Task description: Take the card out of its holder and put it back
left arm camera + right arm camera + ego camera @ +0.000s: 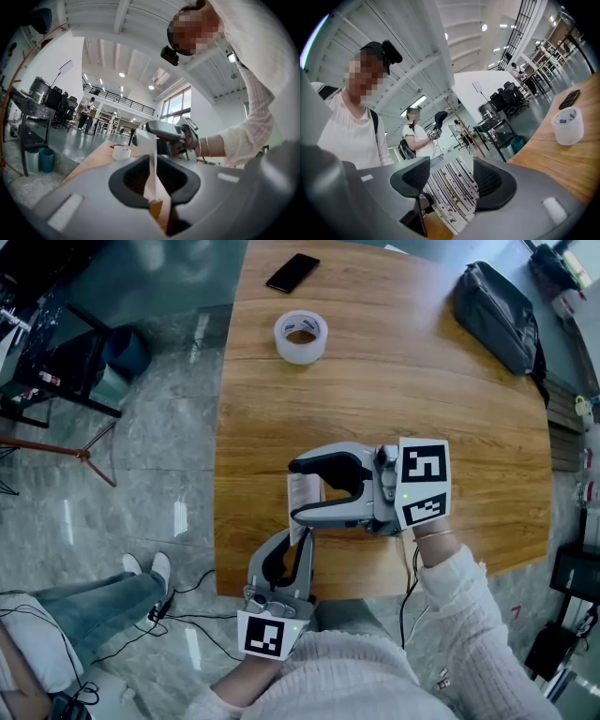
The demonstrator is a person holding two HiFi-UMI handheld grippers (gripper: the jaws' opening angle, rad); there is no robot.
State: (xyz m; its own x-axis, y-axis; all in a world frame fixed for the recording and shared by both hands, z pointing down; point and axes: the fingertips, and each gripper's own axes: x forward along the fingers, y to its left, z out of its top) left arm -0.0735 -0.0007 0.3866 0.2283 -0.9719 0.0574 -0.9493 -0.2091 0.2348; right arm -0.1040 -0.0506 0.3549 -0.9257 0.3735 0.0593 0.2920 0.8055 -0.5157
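Over the wooden table's point(394, 399) near edge, a thin white card holder point(300, 505) with a black-striped card point(452, 194) stands upright. My left gripper point(295, 542) is shut on its lower end; in the left gripper view the sheet point(152, 164) shows edge-on between the closed jaws. From the right comes my right gripper point(298, 490), whose jaws stand wide to either side of the upper part. The right gripper view shows the striped face between the two dark pads point(411, 177), with a gap on both sides. I cannot tell card from holder along the edges.
A roll of clear tape point(300, 337) and a black phone point(292, 272) lie at the table's far side, a black bag point(497, 315) at its far right. A seated person's legs point(84, 606) and cables are on the floor at the left.
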